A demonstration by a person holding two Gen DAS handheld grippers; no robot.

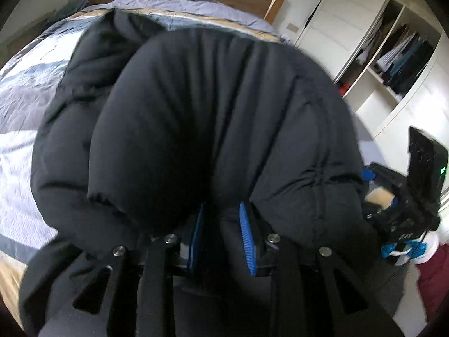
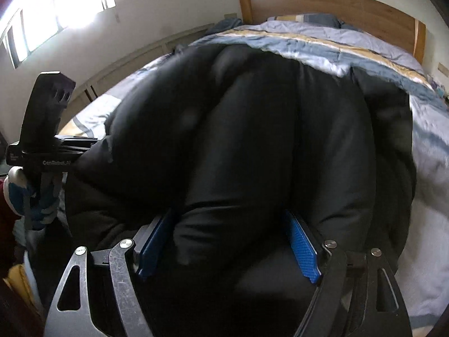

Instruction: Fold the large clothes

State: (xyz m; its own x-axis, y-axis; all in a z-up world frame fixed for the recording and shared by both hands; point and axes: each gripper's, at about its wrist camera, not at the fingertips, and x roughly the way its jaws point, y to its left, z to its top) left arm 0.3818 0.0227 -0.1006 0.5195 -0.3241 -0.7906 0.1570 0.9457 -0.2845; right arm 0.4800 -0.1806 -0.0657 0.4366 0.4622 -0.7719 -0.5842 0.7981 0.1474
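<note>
Over the near edge of the bed (image 2: 421, 185), the black puffer jacket (image 1: 219, 106) lies bulked across the striped duvet (image 1: 25, 129), its near hem lifted toward both cameras.

Left tongs (image 1: 221, 236): blue ribbed pads (image 1: 247, 238) fairly close together, a fold of jacket pinched between them. Clamped on the jacket.

Right tongs (image 2: 230, 244): pads (image 2: 301, 250) wider apart, but a thick padded roll fills the whole gap and bulges past both. Judged clamped on the jacket too.

Risks:
- The shell looks smooth and slippery; a fat, springy roll could squeeze out of the right tongs if the lift is quick. The wide bite holds mostly air-filled padding.
- The two grips differ in thickness, so the hem may travel unevenly and the fold land skewed.
- Trapped loft may spring the fold open once released.
- The far side of the jacket is hidden behind its own bulk; a sleeve could drag or tuck under unseen.

Materials: jacket matte-to-satin black, quilted in soft rounded channels with stitched seams. Duvet crinkled cotton-like, grey, blue and tan bands. Wooden headboard (image 2: 336, 2) behind.
</note>
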